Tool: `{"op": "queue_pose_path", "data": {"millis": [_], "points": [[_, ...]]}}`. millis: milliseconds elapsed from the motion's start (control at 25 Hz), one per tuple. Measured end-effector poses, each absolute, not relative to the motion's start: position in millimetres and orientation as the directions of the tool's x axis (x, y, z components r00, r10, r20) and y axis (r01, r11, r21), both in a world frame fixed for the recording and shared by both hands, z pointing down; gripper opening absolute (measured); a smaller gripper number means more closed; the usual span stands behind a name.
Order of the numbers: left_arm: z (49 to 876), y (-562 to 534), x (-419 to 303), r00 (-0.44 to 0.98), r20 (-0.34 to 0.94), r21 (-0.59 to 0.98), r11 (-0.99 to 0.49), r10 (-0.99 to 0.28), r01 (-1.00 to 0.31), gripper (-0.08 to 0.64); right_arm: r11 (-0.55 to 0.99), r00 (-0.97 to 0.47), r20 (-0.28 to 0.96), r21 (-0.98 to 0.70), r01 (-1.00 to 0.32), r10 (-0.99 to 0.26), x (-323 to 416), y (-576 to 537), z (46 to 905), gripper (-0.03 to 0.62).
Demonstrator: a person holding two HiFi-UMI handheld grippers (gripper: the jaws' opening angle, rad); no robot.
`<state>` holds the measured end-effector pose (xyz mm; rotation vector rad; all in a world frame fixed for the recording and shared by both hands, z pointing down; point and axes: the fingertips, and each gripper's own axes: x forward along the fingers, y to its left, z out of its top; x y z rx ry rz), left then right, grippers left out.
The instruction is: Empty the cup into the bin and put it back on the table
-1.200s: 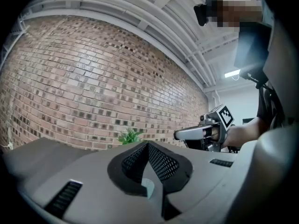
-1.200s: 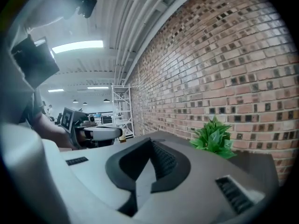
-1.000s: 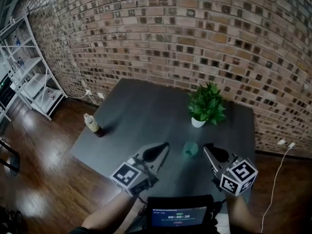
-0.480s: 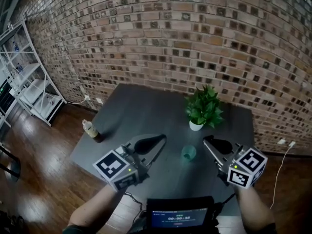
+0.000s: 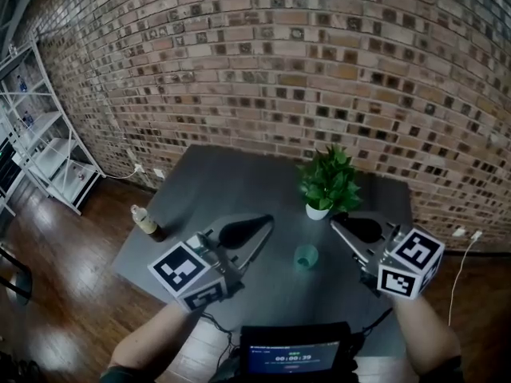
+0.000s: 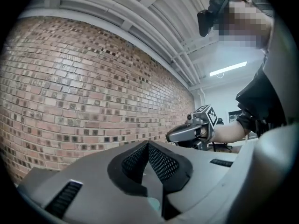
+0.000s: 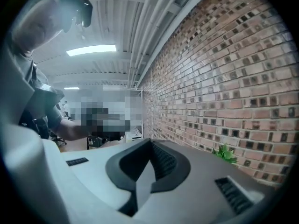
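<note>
A small green cup stands upright on the dark grey table, toward its near side. What it holds cannot be made out, and no bin is in view. My left gripper hovers above the table to the cup's left, shut and empty. My right gripper hovers to the cup's right, also shut and empty. Neither touches the cup. In the left gripper view the jaws meet with nothing between them, and the right gripper shows beyond. In the right gripper view the jaws meet as well.
A potted green plant stands behind the cup and also shows as the plant. A bottle sits at the table's left edge. White shelving stands at far left, a brick wall lies behind, and a cable runs at right.
Both grippers have risen and now sit higher over the table, still shut. The cup, plant and bottle have stayed where they were on the table.
</note>
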<state>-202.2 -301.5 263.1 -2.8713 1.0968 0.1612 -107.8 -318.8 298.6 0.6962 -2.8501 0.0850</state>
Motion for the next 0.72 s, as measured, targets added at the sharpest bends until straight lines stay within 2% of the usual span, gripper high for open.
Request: {"op": "queue_pose_path", "data": {"millis": [120,720], "points": [[257,-302,-200,0.748,-0.109,-0.057,-0.748,-0.654,-0.662,0.000,0.885,-0.871,0.197,-0.027,-0.464,-0.450,-108,-321,293,0.000],[257,-306,-203,0.761,-0.104,-0.022,-0.763,-0.641,-0.646,0.000,0.881,-0.868,0.196,-0.033,-0.471,-0.457,-114,-329,286,0.000]]}}
